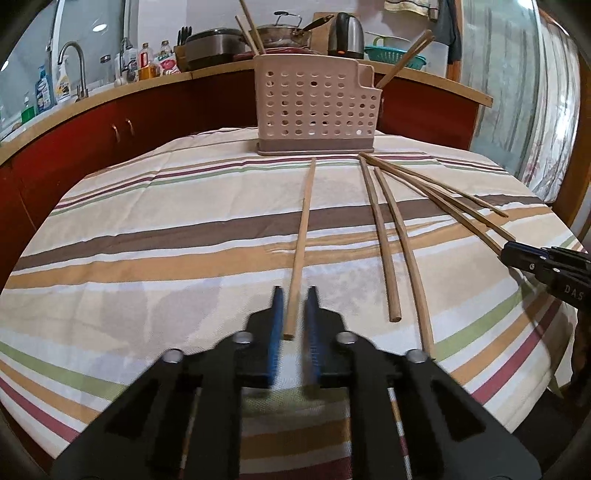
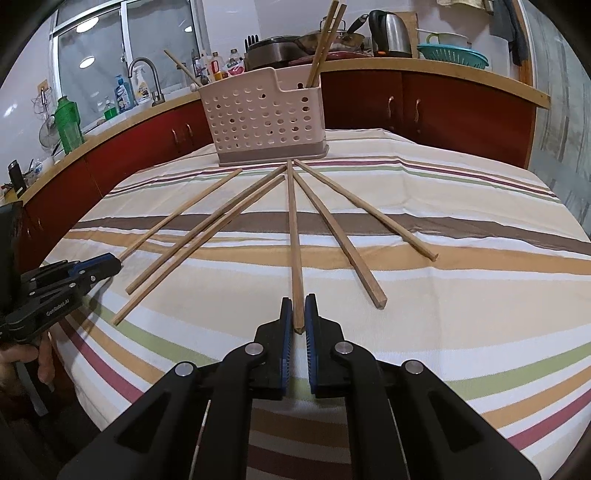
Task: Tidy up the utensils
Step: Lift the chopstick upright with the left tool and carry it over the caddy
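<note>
A pink perforated utensil holder [image 1: 314, 107] [image 2: 264, 118] stands at the far side of the striped tablecloth [image 1: 147, 221], with a few chopsticks upright in it. Several wooden chopsticks lie fanned out on the cloth in front of it. My left gripper [image 1: 295, 295] [image 2: 114, 264] is shut on the near end of the leftmost chopstick [image 1: 304, 221] [image 2: 181, 214], which lies flat. My right gripper [image 2: 298, 301] [image 1: 508, 251] is shut on the near end of a middle chopstick [image 2: 293, 229] that points straight at the holder.
Two loose chopsticks [image 2: 207, 236] lie between the gripped ones and two more [image 2: 354, 225] to the right. Behind the table runs a wooden counter over red cabinets [image 2: 443, 107] with a kettle [image 2: 391, 33], pots, bottles and a sink tap [image 2: 147, 77]. A person's hand [image 2: 22, 358] holds the left gripper.
</note>
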Available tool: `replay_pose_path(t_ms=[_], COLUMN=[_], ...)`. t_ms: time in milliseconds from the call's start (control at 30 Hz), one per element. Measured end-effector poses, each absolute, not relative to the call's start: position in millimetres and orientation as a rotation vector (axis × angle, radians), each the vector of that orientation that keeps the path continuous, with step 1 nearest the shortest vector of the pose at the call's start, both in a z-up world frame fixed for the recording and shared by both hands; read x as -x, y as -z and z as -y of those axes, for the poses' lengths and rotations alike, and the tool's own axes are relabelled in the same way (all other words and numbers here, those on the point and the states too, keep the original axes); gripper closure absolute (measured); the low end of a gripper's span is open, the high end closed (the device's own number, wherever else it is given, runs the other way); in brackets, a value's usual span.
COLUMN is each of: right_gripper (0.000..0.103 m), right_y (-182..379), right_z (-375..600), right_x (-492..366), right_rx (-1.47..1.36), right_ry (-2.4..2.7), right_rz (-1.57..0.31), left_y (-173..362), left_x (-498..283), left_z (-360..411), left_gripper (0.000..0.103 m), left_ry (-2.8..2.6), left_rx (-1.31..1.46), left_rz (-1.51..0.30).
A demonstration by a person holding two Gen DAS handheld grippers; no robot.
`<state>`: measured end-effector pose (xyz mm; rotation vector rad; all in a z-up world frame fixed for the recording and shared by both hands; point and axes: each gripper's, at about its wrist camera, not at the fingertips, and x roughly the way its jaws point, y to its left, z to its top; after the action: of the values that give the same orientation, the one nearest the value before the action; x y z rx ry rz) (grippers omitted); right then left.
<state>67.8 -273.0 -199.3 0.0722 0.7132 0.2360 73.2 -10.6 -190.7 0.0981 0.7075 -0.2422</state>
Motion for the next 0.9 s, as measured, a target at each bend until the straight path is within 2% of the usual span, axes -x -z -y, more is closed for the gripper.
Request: replay_pose_path(t_ms=[233,900], right_gripper=[0.096,0.096], right_y=[179.1,93.5], right_z=[271.3,274.6], right_x=[-54.1,-28.6], right_rx=[-0.053,-0.033], right_ry=[-0.226,-0.215], right_rz=[-0.641,-0.388], left_y=[180.5,76.0], left_x=[-70.4,-33.3], left_z=[4.0,-12.6], left_gripper=[0.097,0.097], left_ry=[0.228,0.224], left_rx=[-0.086,-0.036], left_rz=[-0.675,-0.381])
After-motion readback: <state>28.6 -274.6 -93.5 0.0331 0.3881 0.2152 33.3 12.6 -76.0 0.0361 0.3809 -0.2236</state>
